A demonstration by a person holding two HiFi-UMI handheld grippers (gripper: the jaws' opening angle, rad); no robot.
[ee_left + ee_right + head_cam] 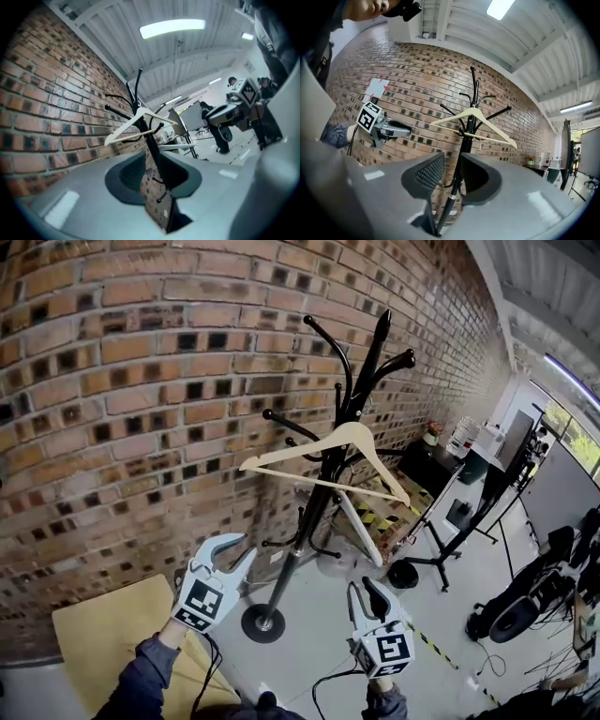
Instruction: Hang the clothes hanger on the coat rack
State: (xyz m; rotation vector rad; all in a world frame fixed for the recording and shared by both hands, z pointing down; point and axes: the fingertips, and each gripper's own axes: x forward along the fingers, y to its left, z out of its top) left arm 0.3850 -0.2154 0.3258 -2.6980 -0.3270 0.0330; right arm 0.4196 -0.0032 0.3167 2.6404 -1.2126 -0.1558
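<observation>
Nearest me, the left tool and right tool sit low in the head view, level, well apart from each other and from the rack. Each has its jaws slightly spread, the left narrower than the right, with nothing between them; only the distant pole shows through each gap. Beyond them the rack stands on the floor just before the brick wall. The hanger already hangs on the rack's upper part, apex against the pole, free of both tools; its hook is lost against the dark pole, so I cannot tell which peg bears it. Its long axis runs roughly along the wall, tilted down toward the right in the head view, apex up and bar below. I judge the hanging done and the step in hand a retreat: I would keep both tools low and clear of the pegs and base, and check that the hanger sits steady.
</observation>
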